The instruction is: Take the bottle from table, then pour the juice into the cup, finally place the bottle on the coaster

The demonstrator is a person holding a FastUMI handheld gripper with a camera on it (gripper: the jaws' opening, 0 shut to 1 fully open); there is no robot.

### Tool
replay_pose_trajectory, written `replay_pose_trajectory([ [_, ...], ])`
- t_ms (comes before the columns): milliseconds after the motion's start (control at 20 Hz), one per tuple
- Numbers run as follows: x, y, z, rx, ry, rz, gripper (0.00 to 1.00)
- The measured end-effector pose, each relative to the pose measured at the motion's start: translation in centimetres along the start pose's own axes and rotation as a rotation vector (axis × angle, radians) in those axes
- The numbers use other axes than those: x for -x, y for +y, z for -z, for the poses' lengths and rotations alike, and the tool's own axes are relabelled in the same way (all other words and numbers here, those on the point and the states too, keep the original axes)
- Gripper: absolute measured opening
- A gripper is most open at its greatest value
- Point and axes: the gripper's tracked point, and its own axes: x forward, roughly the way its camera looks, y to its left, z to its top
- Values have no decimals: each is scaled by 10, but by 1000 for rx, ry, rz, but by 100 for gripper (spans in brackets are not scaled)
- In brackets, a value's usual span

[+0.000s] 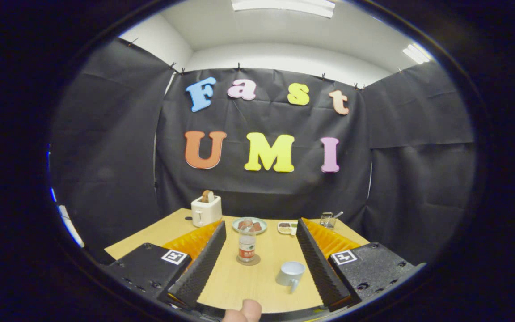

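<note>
gripper (pixel 261 232) spread wide, empty; bottle (pixel 246 247) upright on coaster (pixel 248 261) beside cup (pixel 291 273).

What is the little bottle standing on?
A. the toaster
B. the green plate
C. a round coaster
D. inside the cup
C: the bottle stands upright on a round coaster, between and ahead of the open gripper fingers, with the cup nearby.
</note>
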Motion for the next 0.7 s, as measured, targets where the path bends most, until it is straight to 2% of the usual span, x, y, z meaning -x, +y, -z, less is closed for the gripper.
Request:
replay_pose_trajectory([
  [200,22,-11,-12,-22,-1,-10,100],
  [450,41,-39,-30,-26,-37,35,100],
  [700,48,-57,-37,-70,-53,38,100],
])
